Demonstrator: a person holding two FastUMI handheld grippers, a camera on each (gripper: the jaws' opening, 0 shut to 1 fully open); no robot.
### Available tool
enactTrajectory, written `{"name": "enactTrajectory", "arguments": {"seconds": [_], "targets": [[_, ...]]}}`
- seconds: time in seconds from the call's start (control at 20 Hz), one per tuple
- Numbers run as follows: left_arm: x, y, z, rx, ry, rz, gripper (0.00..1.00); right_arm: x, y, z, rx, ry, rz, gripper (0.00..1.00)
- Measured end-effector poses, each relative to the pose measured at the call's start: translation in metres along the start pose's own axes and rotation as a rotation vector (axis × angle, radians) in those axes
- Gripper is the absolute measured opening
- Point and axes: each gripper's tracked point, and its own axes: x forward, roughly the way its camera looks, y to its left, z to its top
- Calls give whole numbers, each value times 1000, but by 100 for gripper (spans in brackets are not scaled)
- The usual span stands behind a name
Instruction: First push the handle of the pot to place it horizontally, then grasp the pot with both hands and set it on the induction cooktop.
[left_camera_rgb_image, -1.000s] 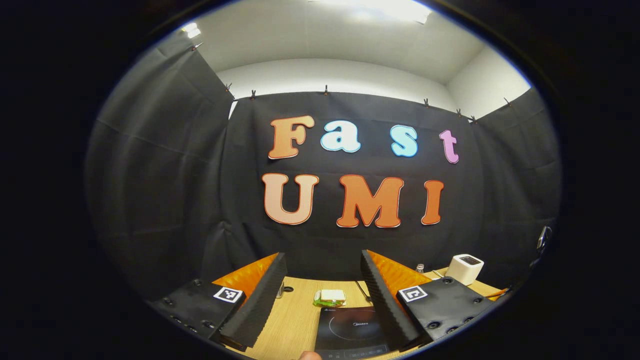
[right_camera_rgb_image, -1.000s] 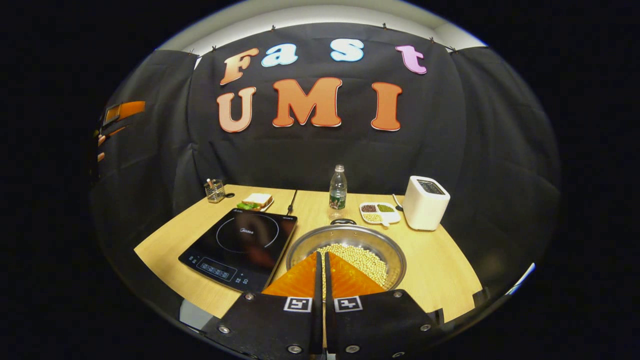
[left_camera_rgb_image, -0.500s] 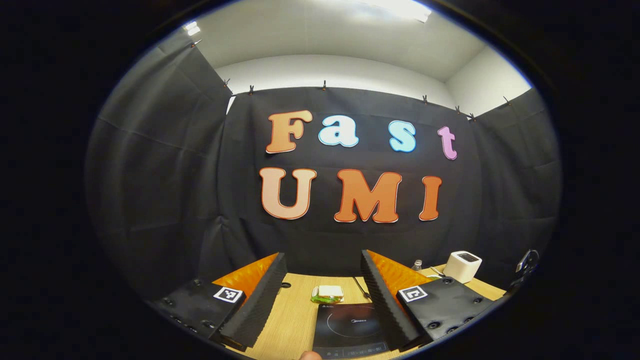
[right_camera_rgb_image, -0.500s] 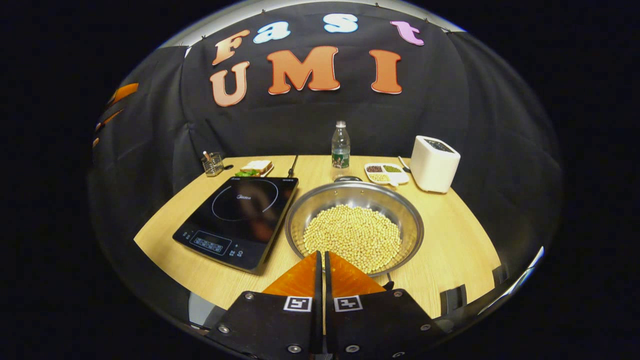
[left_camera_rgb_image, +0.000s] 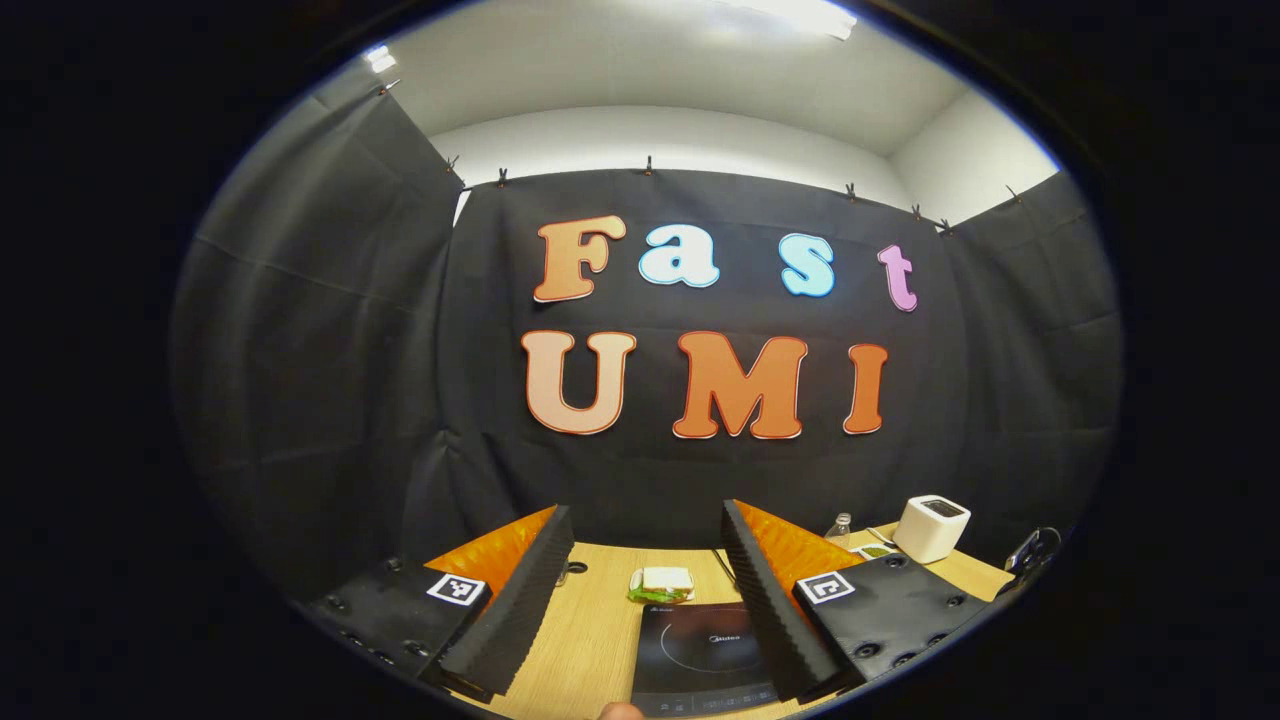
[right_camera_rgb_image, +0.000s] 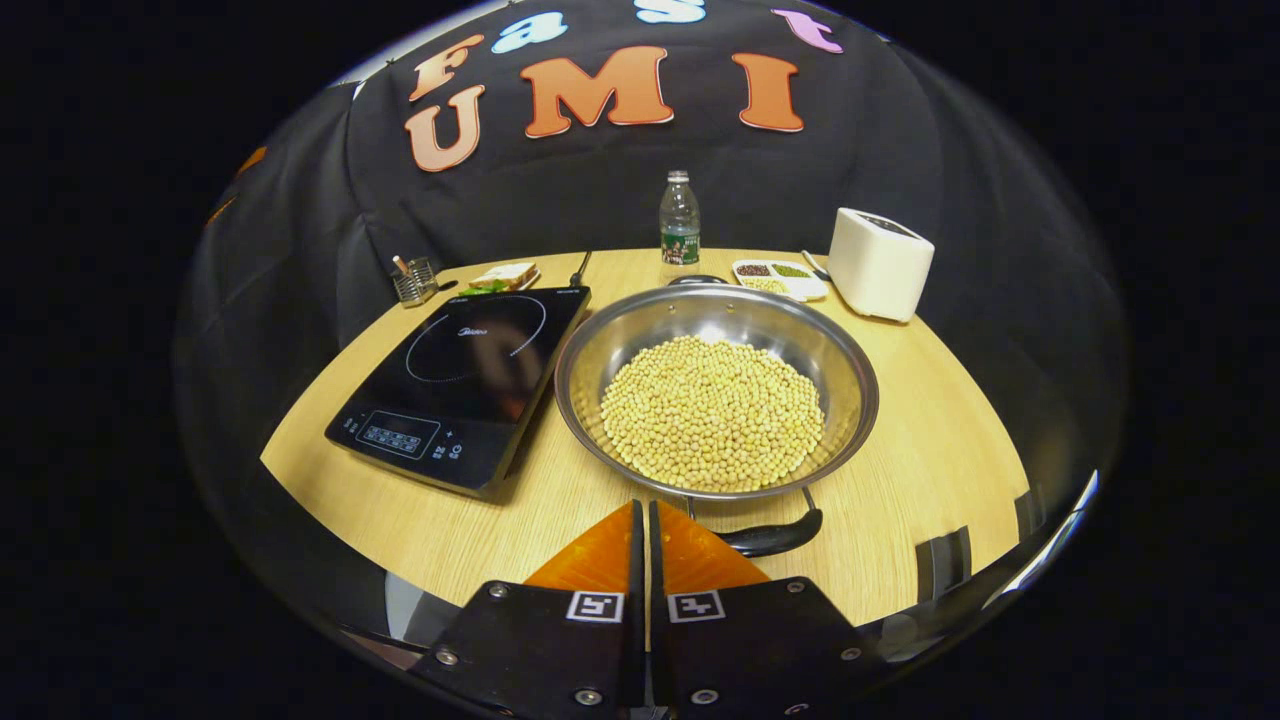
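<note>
A steel pot (right_camera_rgb_image: 850, 365) full of pale beans (right_camera_rgb_image: 712, 410) stands on the wooden table, right of the black induction cooktop (right_camera_rgb_image: 465, 380). Its near black handle (right_camera_rgb_image: 775, 536) points toward me and its far handle (right_camera_rgb_image: 697, 279) sits at the back rim. My right gripper (right_camera_rgb_image: 643, 508) is shut with nothing between its fingers, just in front of the pot's near rim, left of the near handle. My left gripper (left_camera_rgb_image: 645, 520) stands open, held high above the table's near edge, with the cooktop (left_camera_rgb_image: 705, 652) below between its fingers.
A water bottle (right_camera_rgb_image: 679, 218), a divided dish of beans (right_camera_rgb_image: 778, 278) and a white toaster (right_camera_rgb_image: 879, 262) line the table's back. A sandwich plate (right_camera_rgb_image: 503, 276) and a small wire holder (right_camera_rgb_image: 413, 281) sit behind the cooktop. The table's front edge (right_camera_rgb_image: 420, 570) lies near my right gripper.
My right gripper has pulled back and tilted down, so the whole pot and its near handle now show. The left gripper has barely shifted.
</note>
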Motion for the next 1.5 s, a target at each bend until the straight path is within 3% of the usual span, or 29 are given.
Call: {"name": "enactTrajectory", "arguments": {"seconds": [0.65,1.5], "targets": [[1,-3,-2,18,-5,-5,98,8,-26,-13,64,43,-16,0],[14,-10,-11,15,21,-10,98,14,-93,-5,158,34,-136,0]]}}
